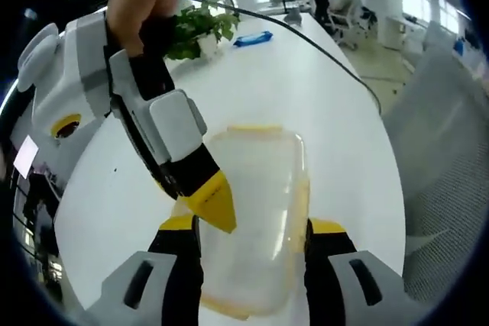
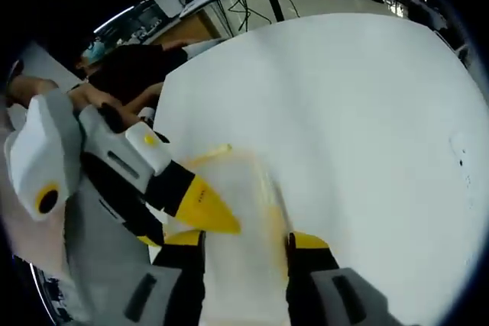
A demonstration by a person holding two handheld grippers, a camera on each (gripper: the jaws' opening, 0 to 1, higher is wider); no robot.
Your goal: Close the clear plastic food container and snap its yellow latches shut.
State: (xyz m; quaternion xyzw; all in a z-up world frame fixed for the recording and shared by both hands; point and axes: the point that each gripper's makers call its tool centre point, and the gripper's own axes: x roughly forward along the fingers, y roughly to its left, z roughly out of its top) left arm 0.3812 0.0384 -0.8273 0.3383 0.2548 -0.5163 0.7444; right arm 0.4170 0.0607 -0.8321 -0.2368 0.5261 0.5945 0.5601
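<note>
white table (image 1: 321,89) carries the clear container (image 1: 256,211), lid on. left gripper (image 1: 252,227) straddles it with jaws spread, right gripper (image 2: 244,238) likewise gaping over it.

I see the clear rectangular plastic food container (image 1: 256,211) lying flat on the white table, lid on. Its yellow latches (image 1: 254,128) sit along the edges; I cannot tell whether they are snapped. In the right gripper view it (image 2: 248,219) appears blurred.
</note>
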